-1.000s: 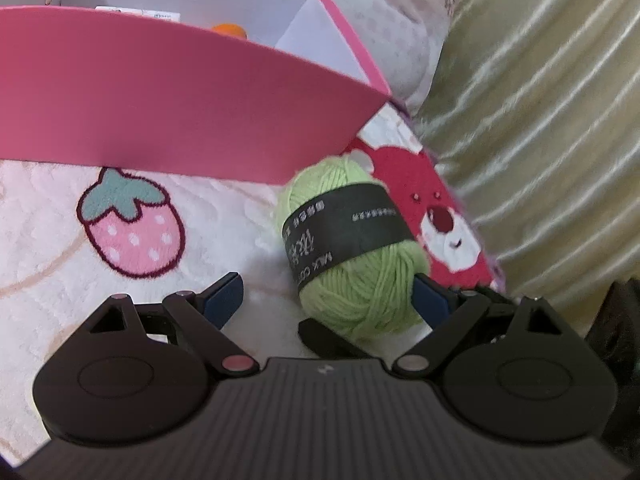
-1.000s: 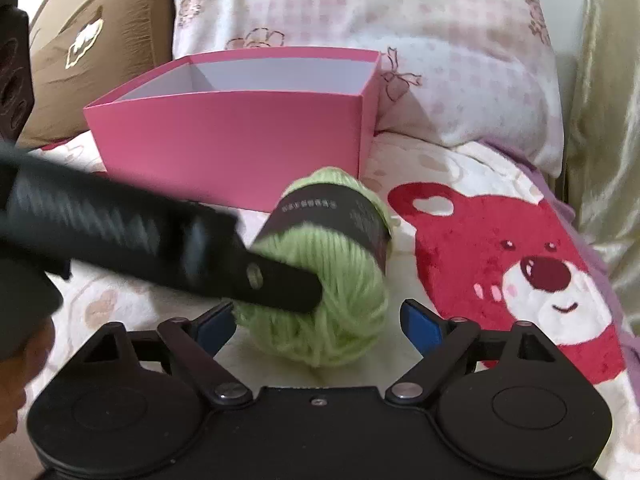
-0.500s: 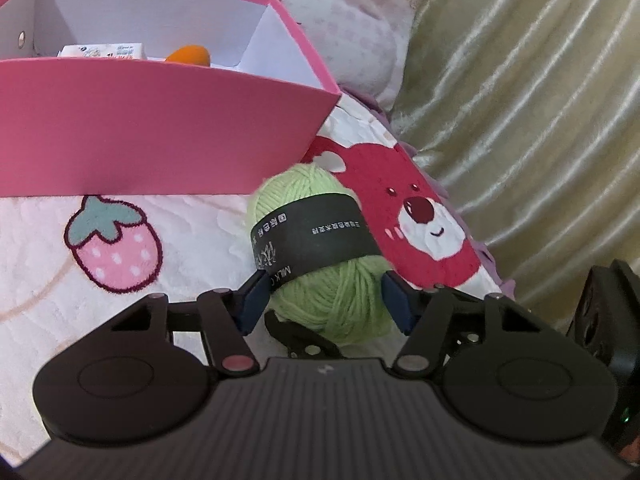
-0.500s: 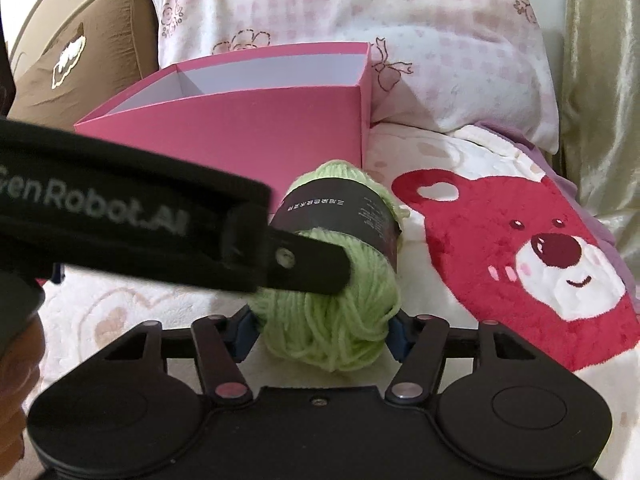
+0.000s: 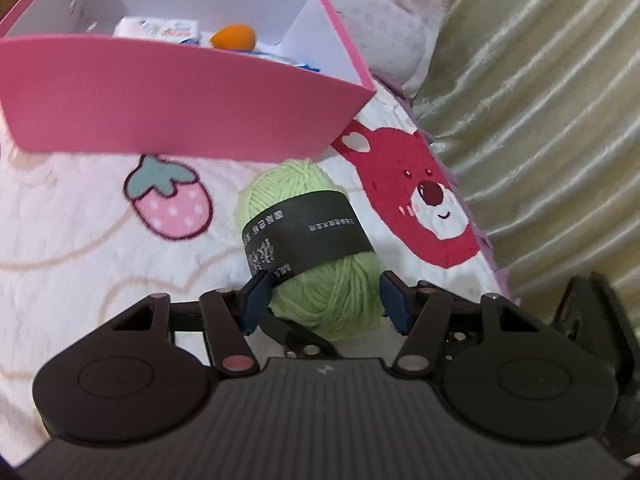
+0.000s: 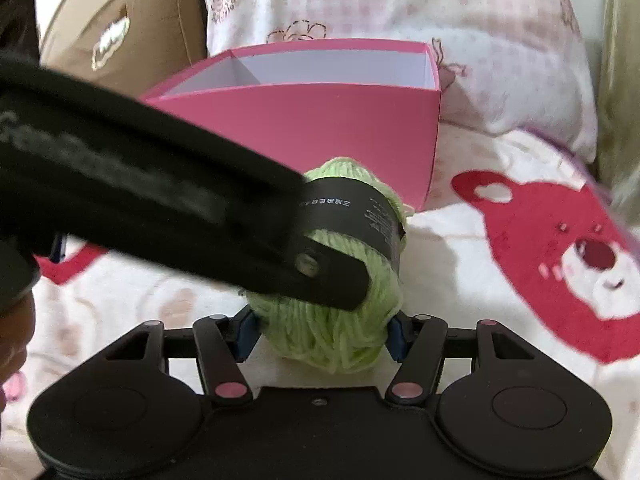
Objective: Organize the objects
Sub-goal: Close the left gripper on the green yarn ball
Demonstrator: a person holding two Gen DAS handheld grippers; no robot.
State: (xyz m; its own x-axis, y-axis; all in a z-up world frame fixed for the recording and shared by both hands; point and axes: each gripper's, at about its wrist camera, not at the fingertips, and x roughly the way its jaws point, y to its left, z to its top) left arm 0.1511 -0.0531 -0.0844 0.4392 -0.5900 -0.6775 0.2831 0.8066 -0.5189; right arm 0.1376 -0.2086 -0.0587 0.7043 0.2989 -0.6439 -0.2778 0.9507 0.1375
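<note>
Green yarn, wound in a ball [image 5: 316, 248] and banded by a black paper label [image 5: 308, 232], is seen on a white plush blanket [image 5: 72, 240] printed with a pink strawberry [image 5: 170, 198] and a red bear [image 5: 424, 196], just in front of the near right corner of a pink box [image 5: 168, 104]. The ball is gripped from two sides at once. In the left wrist view the left gripper [image 5: 324, 300] is closing, its blue pads [image 5: 256, 300] set against the lower part of the ball, with the yarn between them. In the right wrist view the right gripper [image 6: 322, 334] is pinched on the near end of the same ball, its blue pads [image 6: 246, 332] sunk into the strands. The black body of the left gripper is seen slanting in from the left across that view, its finger lying over the ball's side. Inside the white-lined box a small printed carton [image 5: 158, 30] and an orange rounded item [image 5: 234, 38] are seen. A pink checked pillow [image 6: 400, 8] and a brown cushion [image 6: 120, 28] are set behind the box, and a pale green pleated curtain [image 5: 540, 100] hangs at the right.
</note>
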